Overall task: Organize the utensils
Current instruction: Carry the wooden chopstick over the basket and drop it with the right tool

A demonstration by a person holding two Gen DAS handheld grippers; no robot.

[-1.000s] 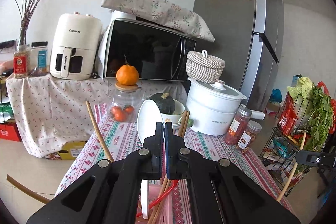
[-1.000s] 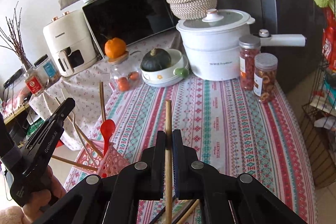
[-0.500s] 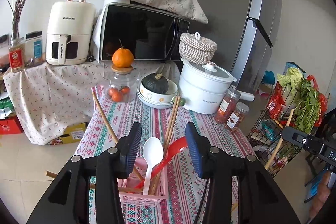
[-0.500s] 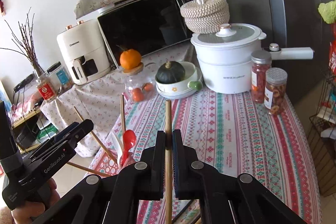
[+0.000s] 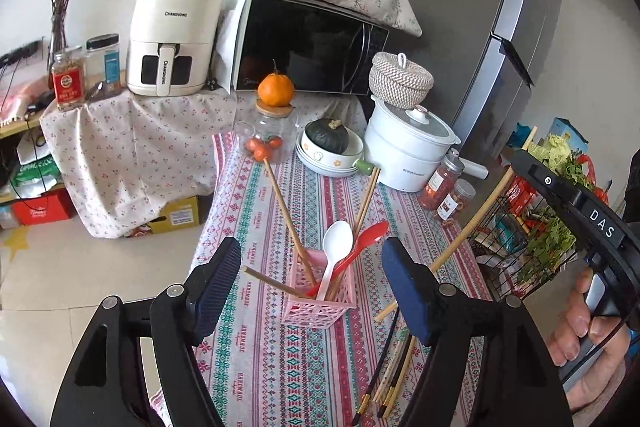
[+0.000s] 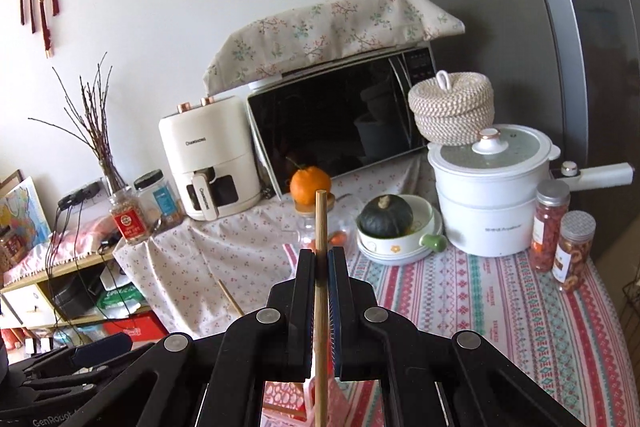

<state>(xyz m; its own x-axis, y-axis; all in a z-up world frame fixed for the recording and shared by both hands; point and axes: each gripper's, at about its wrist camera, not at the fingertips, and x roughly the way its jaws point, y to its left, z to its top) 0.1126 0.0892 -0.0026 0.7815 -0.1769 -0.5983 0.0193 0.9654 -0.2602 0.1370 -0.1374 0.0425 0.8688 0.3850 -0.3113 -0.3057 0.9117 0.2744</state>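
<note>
Left wrist view: the left gripper is hovering above the patterned tablecloth, its jaws spread wide and gripping nothing. The pink basket is standing on the cloth between the two fingers as seen from this camera. A white spoon, a red spoon and several wooden chopsticks are leaning in the basket at differing tilts. More chopsticks, some dark and some pale, are lying loose on the cloth just right of the basket, near the right finger. At the right edge, the right gripper is reaching in above the table, a bare hand wrapping its handle from below. A single wooden chopstick is slanting down from it toward the cloth.

Right wrist view: the right gripper is pointing level toward the microwave, its jaws closed down to a narrow slit. They are pinching the single wooden chopstick, which is standing nearly upright, its top end projecting above the fingertips and its shaft running down out of frame. Part of the pink basket is showing below the jaws. The left gripper is sitting low at the lower left corner; its opening cannot be judged here.
</note>
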